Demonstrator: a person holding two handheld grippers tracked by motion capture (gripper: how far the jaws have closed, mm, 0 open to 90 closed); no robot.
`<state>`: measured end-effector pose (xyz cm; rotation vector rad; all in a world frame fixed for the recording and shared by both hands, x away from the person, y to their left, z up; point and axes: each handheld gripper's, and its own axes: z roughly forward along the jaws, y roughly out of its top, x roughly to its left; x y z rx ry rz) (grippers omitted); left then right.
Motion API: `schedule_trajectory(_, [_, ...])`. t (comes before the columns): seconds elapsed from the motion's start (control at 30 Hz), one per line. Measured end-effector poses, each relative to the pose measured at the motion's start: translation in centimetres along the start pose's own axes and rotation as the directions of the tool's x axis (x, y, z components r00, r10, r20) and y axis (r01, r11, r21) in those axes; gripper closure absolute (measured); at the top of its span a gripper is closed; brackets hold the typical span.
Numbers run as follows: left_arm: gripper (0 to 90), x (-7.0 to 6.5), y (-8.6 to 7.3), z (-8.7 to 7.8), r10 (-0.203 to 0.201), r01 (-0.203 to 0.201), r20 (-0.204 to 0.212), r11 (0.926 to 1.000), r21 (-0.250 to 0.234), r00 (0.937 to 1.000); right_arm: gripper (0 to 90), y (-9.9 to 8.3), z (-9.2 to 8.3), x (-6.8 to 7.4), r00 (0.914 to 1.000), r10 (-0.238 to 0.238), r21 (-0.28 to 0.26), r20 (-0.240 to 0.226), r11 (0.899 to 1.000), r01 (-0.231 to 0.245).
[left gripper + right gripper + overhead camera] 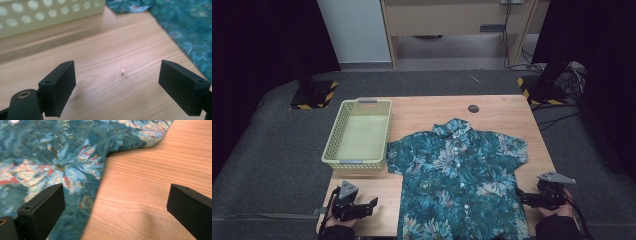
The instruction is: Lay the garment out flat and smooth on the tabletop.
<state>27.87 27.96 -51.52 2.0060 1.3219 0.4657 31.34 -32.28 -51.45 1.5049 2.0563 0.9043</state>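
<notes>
A teal floral short-sleeved shirt point(459, 177) lies flat and buttoned on the wooden table point(507, 112), collar away from me. My left gripper point(371, 206) rests open near the table's front left corner, left of the shirt's hem, with bare wood between its jaws. In the left gripper view the left gripper point(117, 83) faces the shirt's edge point(187, 32) and the basket wall point(50, 15). My right gripper point(523, 196) stands open at the shirt's right side. In the right gripper view the right gripper point(115, 207) straddles the shirt's side edge point(62, 162), under the sleeve.
A pale yellow perforated basket point(360, 134), nothing inside it, stands at the table's left side, touching the shirt's left sleeve. A dark round hole cap point(473, 108) sits near the far edge. Stand bases with hazard tape point(314, 96) flank the table on the floor.
</notes>
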Motion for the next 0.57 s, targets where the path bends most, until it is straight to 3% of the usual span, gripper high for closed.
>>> schedule_trajectory(0.17, [12.4,0.6,-0.1,0.2,0.016,-0.016,-0.029,0.9998,0.015,0.9994,2.3,-0.6,0.7,-1.1,0.9979,-0.044,0.017,0.048,0.999,0.043])
schedule_trajectory(0.4, [11.3,1.3,-0.4,1.2,0.035,-0.033,-0.048,0.998,0.055,0.9982,2.2,-1.0,1.3,-2.3,0.9968,-0.013,0.013,0.079,1.0,0.012])
schedule_trajectory(0.57, [9.3,1.5,-0.2,1.7,0.043,-0.041,-0.045,0.9983,0.041,0.998,2.2,-1.2,1.6,-2.7,0.9968,-0.009,0.021,0.08,1.0,0.007])
